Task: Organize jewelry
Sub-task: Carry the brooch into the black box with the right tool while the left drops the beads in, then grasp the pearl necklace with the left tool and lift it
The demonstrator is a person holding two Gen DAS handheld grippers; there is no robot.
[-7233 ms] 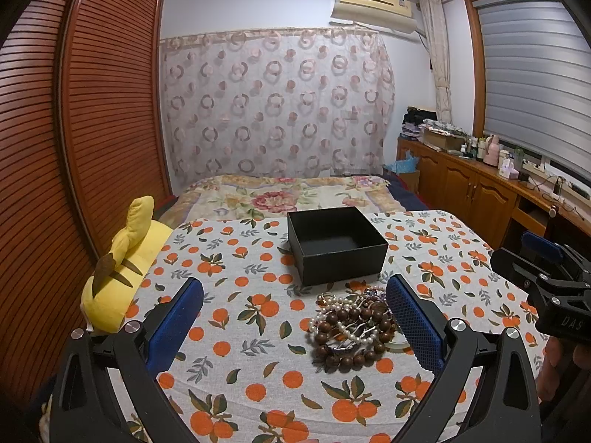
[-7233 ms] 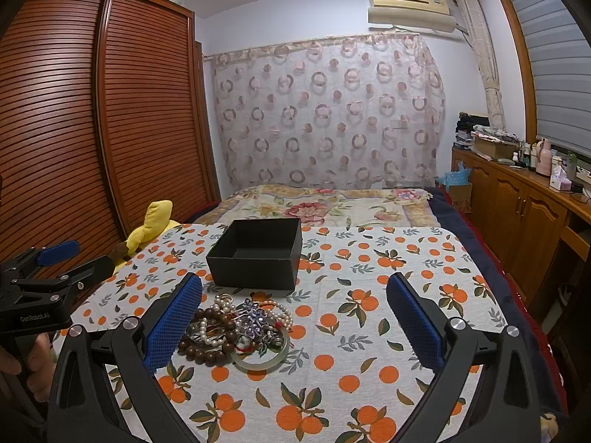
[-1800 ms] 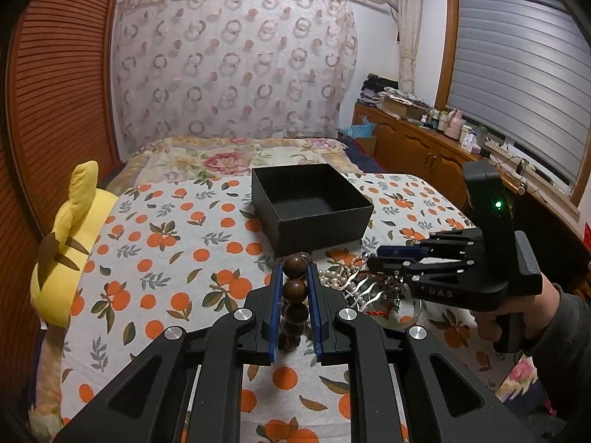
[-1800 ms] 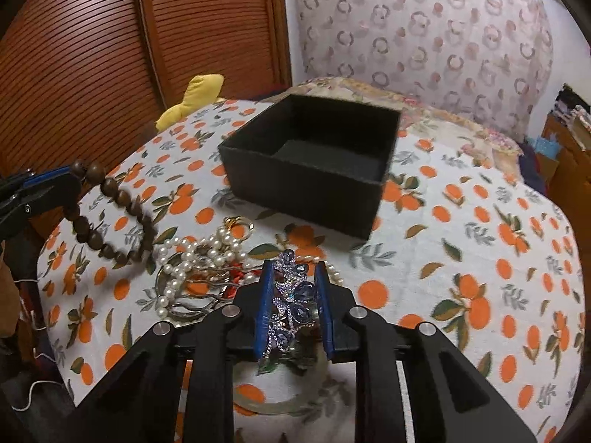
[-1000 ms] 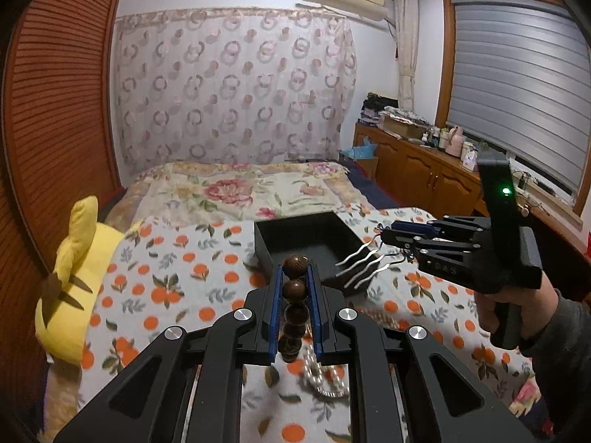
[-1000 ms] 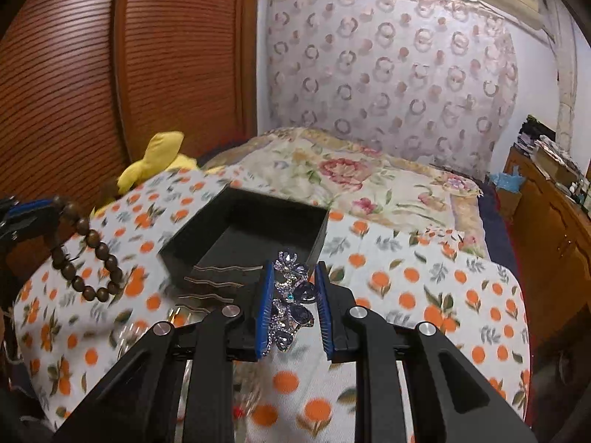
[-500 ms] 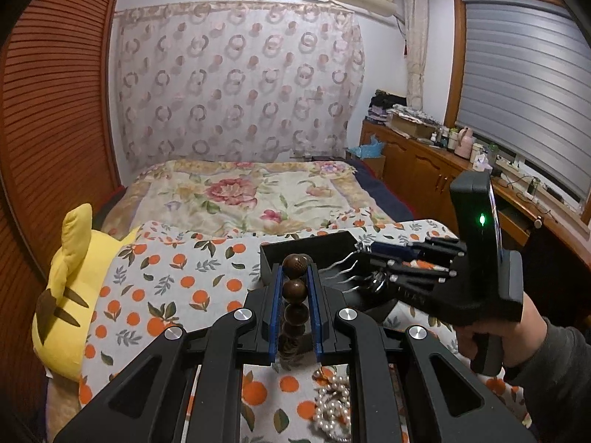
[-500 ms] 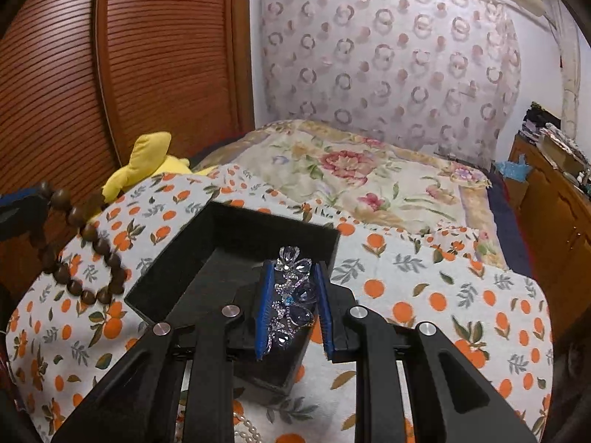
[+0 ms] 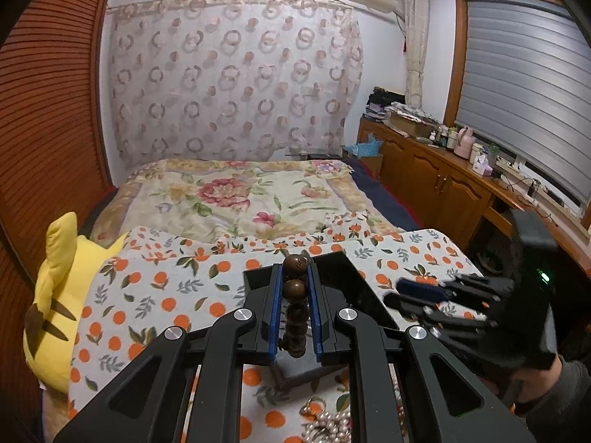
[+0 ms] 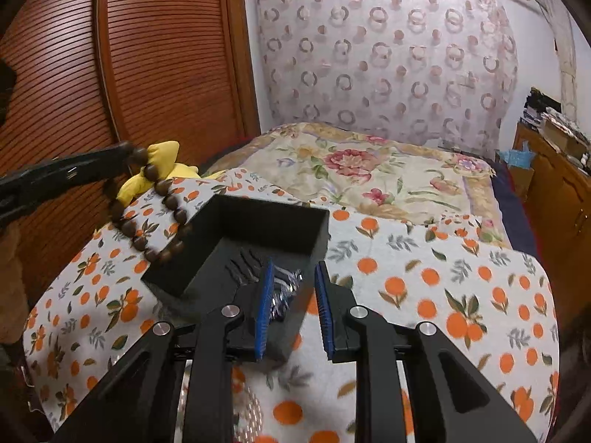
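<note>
My left gripper (image 9: pixel 294 269) is shut on a brown wooden bead bracelet (image 9: pixel 294 289), which hangs in a loop beside the black box's left wall in the right wrist view (image 10: pixel 155 214). The open black box (image 10: pixel 280 229) stands on the orange-print cloth; it also shows in the left wrist view (image 9: pixel 354 288). My right gripper (image 10: pixel 293 280) is open over the box's near side. The jewelled hair comb (image 10: pixel 284 295) lies between and below its pads, with its teeth on the box floor. The right gripper shows blurred in the left wrist view (image 9: pixel 417 295).
Pearl beads and a gold ring (image 9: pixel 325 421) lie on the cloth (image 10: pixel 461 295) in front of the box. A yellow plush toy (image 9: pixel 55 295) sits at the left edge. A floral bed (image 9: pixel 251 195), a wooden wardrobe (image 10: pixel 110 74) and cabinets (image 9: pixel 461 184) surround it.
The right gripper has opened and let go of the hair comb, which now lies in the box. The left gripper has carried the bead bracelet closer to the box.
</note>
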